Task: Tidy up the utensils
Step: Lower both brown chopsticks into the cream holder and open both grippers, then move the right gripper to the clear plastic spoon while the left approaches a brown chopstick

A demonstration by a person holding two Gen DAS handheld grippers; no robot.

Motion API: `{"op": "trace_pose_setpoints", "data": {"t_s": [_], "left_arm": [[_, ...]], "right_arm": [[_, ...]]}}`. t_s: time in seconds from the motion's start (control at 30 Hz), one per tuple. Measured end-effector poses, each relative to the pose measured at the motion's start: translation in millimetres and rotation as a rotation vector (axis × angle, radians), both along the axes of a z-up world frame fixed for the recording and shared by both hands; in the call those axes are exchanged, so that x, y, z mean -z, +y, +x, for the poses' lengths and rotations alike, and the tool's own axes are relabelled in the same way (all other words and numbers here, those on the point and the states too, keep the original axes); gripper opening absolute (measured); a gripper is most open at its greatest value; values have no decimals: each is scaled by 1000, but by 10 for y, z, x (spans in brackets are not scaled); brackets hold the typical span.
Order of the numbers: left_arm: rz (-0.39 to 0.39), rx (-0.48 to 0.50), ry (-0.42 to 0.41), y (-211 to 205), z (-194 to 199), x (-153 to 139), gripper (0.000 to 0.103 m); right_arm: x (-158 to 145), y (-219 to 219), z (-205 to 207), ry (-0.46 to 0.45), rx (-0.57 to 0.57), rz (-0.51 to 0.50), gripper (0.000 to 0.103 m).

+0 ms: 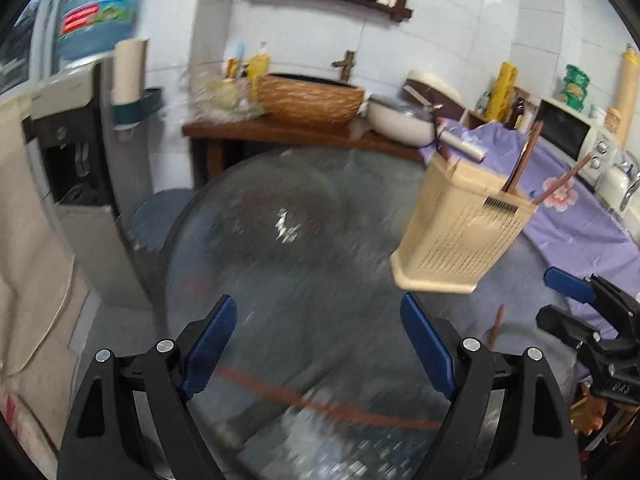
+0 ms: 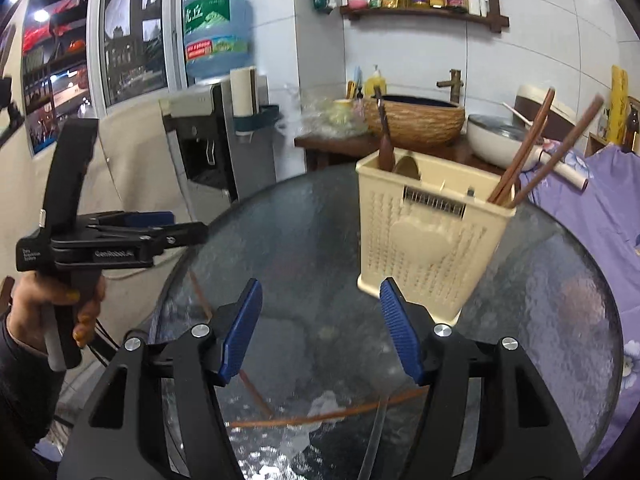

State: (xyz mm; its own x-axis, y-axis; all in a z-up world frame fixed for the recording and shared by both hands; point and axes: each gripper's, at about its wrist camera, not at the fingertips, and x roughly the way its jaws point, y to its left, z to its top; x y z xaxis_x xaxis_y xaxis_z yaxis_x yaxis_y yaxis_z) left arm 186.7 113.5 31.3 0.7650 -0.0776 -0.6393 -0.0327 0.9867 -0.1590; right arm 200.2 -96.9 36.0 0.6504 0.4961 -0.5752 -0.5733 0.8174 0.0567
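white lettering on the side of the black left gripper (image 2: pixel 188 227) reads "genrobot.ai", with a smaller three-line block at its rear end (too small to make out past "data"). the big blue water-cooler bottle (image 2: pixel 218 32) carries a green label with two large white chinese characters, the second "立". the black right gripper (image 1: pixel 570 289) bears "uas".
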Motion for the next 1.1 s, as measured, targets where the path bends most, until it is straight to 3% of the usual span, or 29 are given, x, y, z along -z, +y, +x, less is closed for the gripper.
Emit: {"op": "trace_pose_setpoints", "data": {"t_s": [0.27, 0.37, 0.57, 0.77, 0.93, 1.1], "left_arm": [[-80, -100, 165, 329, -222, 612, 76], [-103, -99, 177, 353, -194, 656, 75], [-78, -105, 232, 299, 24, 770, 70], [-57, -128, 246, 298, 198, 821, 69], [-23, -130, 250, 243, 317, 832, 64], [8, -118, 258, 167, 424, 834, 52]], "right_arm": [[335, -106, -156, 66, 51, -9, 62], [389, -181, -151, 88, 72, -4, 62], [469, -390, -121, 108, 138, -33, 62], [640, -638, 64, 221, 160, -3, 62], [719, -537, 171, 224, 141, -46, 62], [767, -314, 327, 214, 109, -117, 62]]}}
